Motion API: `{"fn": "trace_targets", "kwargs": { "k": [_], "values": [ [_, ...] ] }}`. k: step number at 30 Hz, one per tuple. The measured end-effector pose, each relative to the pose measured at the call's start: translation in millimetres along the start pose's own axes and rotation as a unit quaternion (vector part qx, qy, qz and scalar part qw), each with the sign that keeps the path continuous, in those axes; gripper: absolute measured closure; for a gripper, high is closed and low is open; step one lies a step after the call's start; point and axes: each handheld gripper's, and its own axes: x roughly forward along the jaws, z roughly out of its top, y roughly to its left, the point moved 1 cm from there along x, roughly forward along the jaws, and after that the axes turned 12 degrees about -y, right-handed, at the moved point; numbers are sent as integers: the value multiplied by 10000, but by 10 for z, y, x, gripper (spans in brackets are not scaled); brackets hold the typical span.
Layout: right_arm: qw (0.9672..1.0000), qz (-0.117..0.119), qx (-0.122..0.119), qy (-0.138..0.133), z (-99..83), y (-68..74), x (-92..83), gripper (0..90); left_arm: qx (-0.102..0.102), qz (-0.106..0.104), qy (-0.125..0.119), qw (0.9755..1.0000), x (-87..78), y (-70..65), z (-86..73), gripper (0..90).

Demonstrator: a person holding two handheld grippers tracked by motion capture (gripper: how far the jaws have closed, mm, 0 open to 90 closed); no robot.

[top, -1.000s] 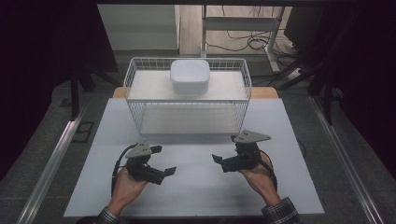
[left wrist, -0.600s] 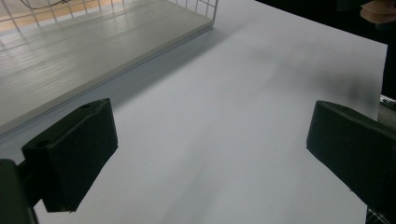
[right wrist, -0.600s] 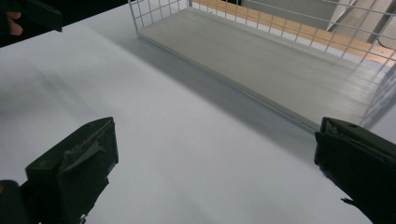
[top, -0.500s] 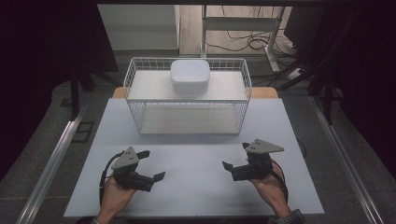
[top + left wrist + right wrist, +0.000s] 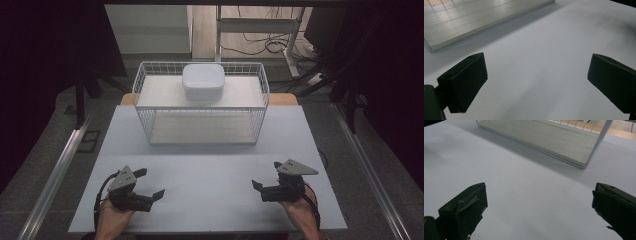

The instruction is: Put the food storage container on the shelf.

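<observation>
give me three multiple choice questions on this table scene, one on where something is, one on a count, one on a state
1. Where does the white rounded square bowl sit?
A. on the top shelf of the white wire rack
B. on the white table between the grippers
C. in the left gripper

2. How many shelves does the wire rack have?
A. one
B. two
C. four

3. How do the jaws of the right gripper stand?
A. shut on the bowl
B. shut, empty
C. open, empty

Answers: 1 A, the high view shows the bowl on the upper shelf. 2 B, an upper and a lower board show. 3 C, the right gripper view shows bare table between the spread jaws.
</observation>
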Motion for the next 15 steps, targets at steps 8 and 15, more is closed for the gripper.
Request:
{"fn": "trace_targets", "kwargs": {
  "k": [8,15],
  "values": [
    [9997,-241,35,51,-152,-72,-146,0,-69,86,126,9999,-63,25,-109,24],
    [9988,-346,211,286,-321,-124,-226,0,-288,195,234,9991,-109,113,-208,25]
  ]
}}
